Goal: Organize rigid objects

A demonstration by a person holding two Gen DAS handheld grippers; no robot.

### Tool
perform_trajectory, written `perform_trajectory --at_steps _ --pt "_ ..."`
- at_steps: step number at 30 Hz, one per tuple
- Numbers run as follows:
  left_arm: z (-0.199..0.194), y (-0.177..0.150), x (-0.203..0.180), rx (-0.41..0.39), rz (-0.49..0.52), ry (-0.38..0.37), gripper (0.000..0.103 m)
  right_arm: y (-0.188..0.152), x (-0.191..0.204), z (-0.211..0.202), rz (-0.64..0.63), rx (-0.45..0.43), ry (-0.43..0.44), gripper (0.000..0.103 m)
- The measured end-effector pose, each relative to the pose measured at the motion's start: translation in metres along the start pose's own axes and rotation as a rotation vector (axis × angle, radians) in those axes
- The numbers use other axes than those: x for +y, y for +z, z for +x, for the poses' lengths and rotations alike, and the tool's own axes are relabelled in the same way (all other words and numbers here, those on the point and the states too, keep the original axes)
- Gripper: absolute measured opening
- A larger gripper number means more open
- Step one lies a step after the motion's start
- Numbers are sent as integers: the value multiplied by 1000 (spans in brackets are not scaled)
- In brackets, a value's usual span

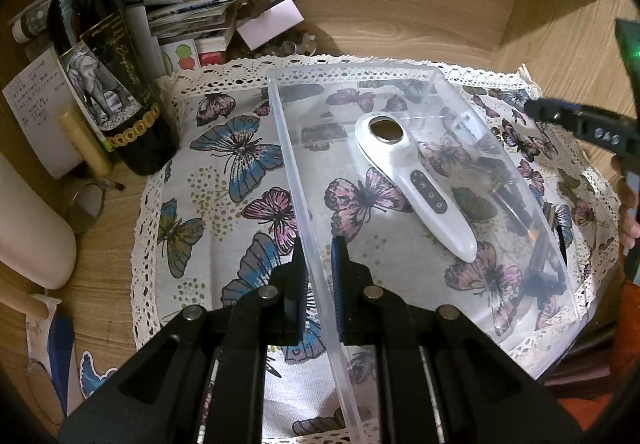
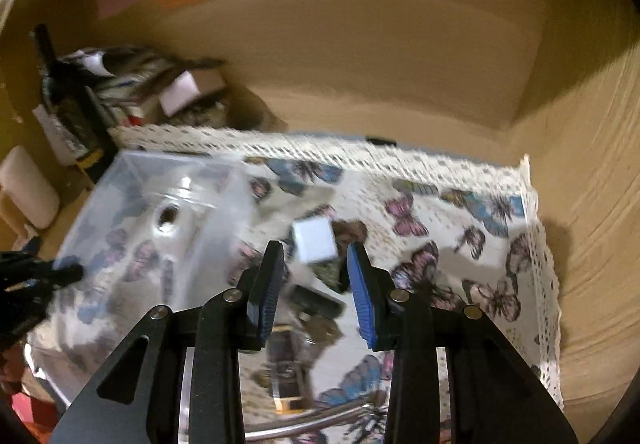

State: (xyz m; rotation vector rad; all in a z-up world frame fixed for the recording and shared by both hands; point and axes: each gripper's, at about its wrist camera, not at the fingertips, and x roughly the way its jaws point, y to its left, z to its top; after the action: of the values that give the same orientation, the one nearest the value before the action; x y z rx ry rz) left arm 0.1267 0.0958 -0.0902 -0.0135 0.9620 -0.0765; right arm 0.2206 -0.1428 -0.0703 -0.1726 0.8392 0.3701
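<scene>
My left gripper (image 1: pixel 320 264) is shut on the near left wall of a clear plastic box (image 1: pixel 292 164) that stands on a butterfly cloth. A white handheld device (image 1: pixel 416 180) with a round metal head lies inside the box. A small white clip (image 1: pixel 464 124) lies beside it. My right gripper (image 2: pixel 316 284) is open and holds nothing. It hovers over loose items on the cloth: a small white block (image 2: pixel 314 240) and a dark flat piece (image 2: pixel 316 302). That view is blurred. The box (image 2: pixel 120 180) lies to its left. The right gripper (image 1: pixel 538 109) also shows beyond the box.
A dark wine bottle (image 1: pixel 104 84), a lip balm tube (image 1: pixel 84 140) and a heap of papers and cards (image 1: pixel 192 16) crowd the back left. A white roll (image 1: pixel 28 232) lies at the left. Wooden walls (image 2: pixel 400 64) close in the lace-edged cloth (image 2: pixel 536 244).
</scene>
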Motion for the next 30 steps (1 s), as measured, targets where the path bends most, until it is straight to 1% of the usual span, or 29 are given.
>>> perform_trajectory --at_steps 3,4,5,6,7,11,15,18,19,20,25,30 --pt "1 1 0 5 -6 2 11 -5 -10 20 11 49 1 30" --pt "1 1 0 7 -9 3 11 -6 -11 27 10 67 2 32" --pt "1 1 0 7 -9 5 11 -7 -13 34 10 82 5 34" --pt "0 1 -1 8 -8 7 11 -8 -14 44 9 104 10 41" --pt "0 1 -1 9 -9 9 11 -9 -15 51 4 118 14 45" --pt "0 1 -2 14 -9 15 11 -10 -13 72 -17 154 22 45" --pt "0 2 -2 17 -10 15 11 -10 -16 87 -3 176 35 45" --pt "0 2 -2 18 -7 17 11 -11 -17 88 0 173 41 29" --pt "0 1 -2 17 -6 19 11 -11 -17 88 -2 165 45 17" --pt "0 1 -2 17 -6 19 11 -11 -17 86 -4 162 49 13" --pt "0 1 -2 14 -6 18 11 -9 -16 67 -19 106 37 10" --pt "-1 0 -2 11 0 21 11 -12 -2 36 -56 35 18 9"
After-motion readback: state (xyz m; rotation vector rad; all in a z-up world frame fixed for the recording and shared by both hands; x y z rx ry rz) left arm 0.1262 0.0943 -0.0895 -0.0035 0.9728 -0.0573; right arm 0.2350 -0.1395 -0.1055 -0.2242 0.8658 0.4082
